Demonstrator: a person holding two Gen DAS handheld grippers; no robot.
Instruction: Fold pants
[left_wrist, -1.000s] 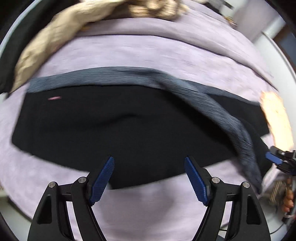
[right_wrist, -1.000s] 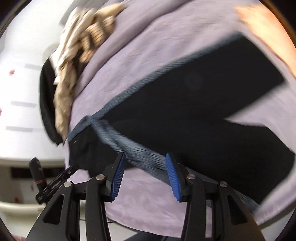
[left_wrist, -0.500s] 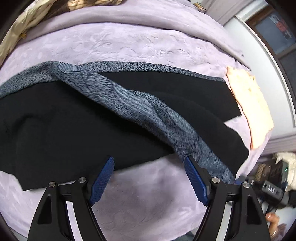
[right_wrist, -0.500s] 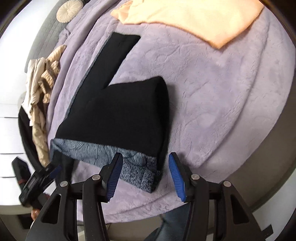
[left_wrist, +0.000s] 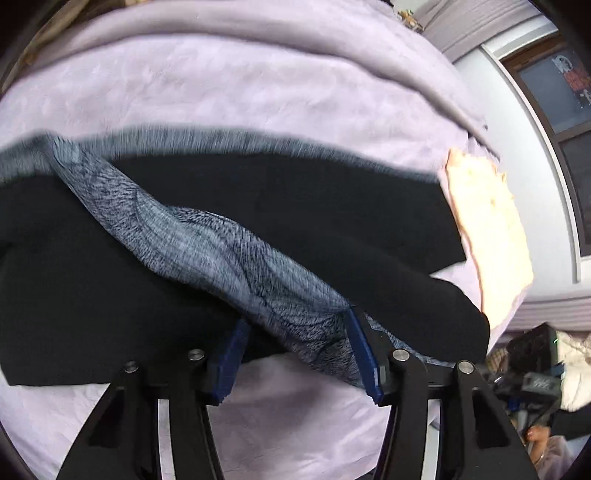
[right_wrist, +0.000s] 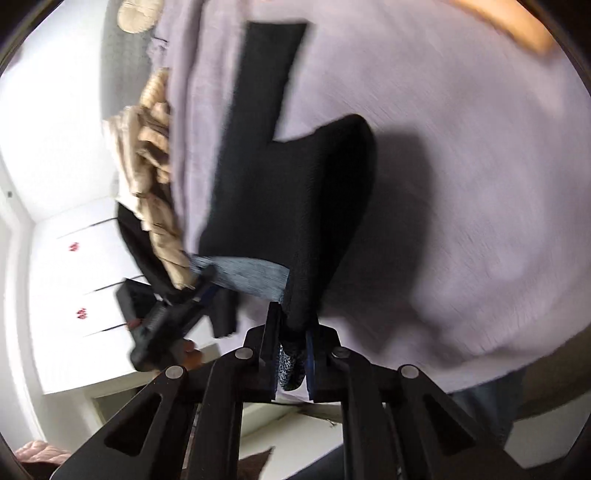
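Spread across the whole scene: lilac bed cover (left_wrist: 258, 85), bearing black pants (left_wrist: 332, 221) laid out lengthwise, grey heathered waistband (left_wrist: 221, 251) flopped diagonally over the dark cloth. Peach cloth (left_wrist: 487, 229) lying at the far leg end, a beige heap (right_wrist: 155, 177) off at the bed's edge. Smaller: left claw (left_wrist: 295, 354), jaws just drawn in and narrowed round the waistband's near end, cloth between them (pads apparently touching it, firm pinch not certain). Right claw (right_wrist: 291, 354) just clamped nearly shut on the grey-flecked waistband corner, black fabric hanging up from it. Risk from here, judged only: loose left grip slipping on lift, from thick bunched knit; uneven pull between claws skewing the fold; trailing leg dragging the peach cloth along
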